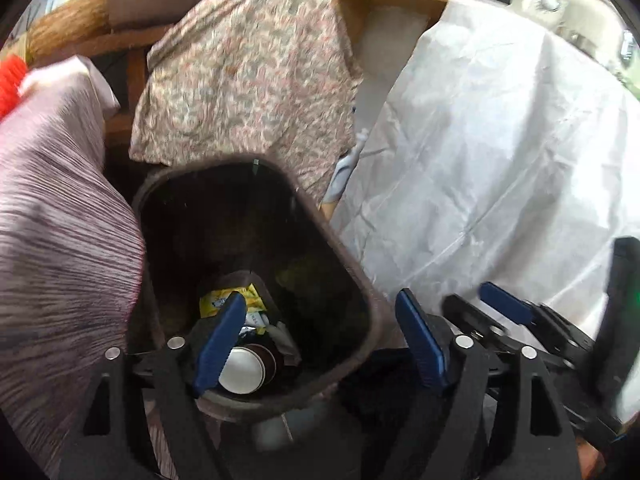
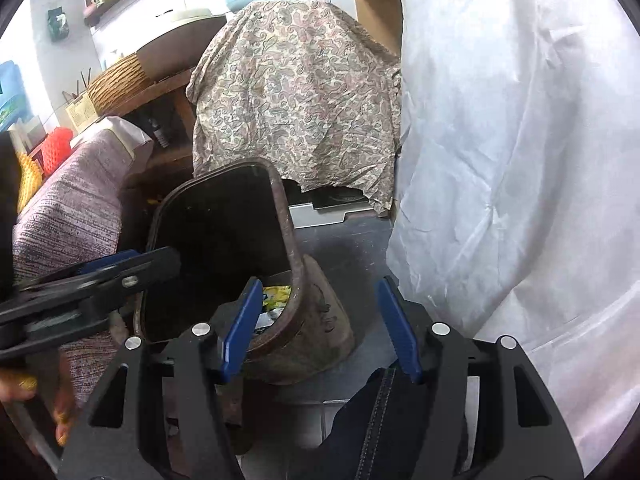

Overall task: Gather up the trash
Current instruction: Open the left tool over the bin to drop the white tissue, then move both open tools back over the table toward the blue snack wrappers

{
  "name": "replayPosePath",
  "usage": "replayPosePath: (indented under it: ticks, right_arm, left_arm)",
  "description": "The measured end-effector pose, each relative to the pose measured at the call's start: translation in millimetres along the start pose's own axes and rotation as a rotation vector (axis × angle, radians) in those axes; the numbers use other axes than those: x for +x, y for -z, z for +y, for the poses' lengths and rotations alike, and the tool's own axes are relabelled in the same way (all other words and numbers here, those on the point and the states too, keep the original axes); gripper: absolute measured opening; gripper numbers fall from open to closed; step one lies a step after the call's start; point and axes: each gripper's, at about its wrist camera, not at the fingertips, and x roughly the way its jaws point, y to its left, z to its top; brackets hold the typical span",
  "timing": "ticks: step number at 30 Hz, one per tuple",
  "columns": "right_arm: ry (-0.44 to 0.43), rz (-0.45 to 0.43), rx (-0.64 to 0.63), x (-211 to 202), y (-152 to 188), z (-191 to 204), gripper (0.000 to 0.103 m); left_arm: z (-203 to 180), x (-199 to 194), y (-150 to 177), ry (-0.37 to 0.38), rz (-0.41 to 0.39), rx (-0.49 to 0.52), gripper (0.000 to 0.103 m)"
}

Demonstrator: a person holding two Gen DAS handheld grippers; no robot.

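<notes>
Both my claws hang over the trash bin, released and empty.

At lower left of the left wrist view, my left claw (image 1: 320, 340) gapes above the brown bin (image 1: 360, 280), its mouth tipped toward me, long axis running up the frame. Yellow wrappers (image 1: 228, 300) and a paper cup (image 1: 244, 370) lie inside; their print is unreadable. To the right, my right claw (image 2: 320, 328) stands apart too, beside white sheeting (image 2: 520, 160).

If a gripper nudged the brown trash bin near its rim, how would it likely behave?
The brown trash bin looks tall and narrows toward its base, so a rim push would probably tip it. Only a cup and yellow wrappers lie inside, so it is probably light. Its thick rim looks rigid.
</notes>
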Motion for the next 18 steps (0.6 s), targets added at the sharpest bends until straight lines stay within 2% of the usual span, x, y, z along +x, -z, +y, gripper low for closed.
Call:
replayPosePath:
  ticks: [4, 8, 13, 18]
  right_arm:
    - [-0.001, -0.014, -0.003, -9.5, -3.8, 2.9, 0.061]
    - [-0.041, -0.033, -0.043, -22.6, -9.4, 22.5, 0.064]
    - [-0.122, -0.055, -0.126, -39.7, -15.7, 67.0, 0.074]
    - [-0.241, -0.054, -0.199, -49.1, -21.2, 120.1, 0.078]
  left_arm:
    - [-1.9, -41.6, 0.3, -0.004, -0.068, 0.001, 0.082]
    - [3.8, -82.4, 1.8, -0.038, -0.121, 0.008, 0.087]
    - [22.0, -135.9, 12.9, -0.085, -0.179, -0.009, 0.095]
    - [45.4, -184.4, 26.2, -0.171, -0.229, -0.035, 0.098]
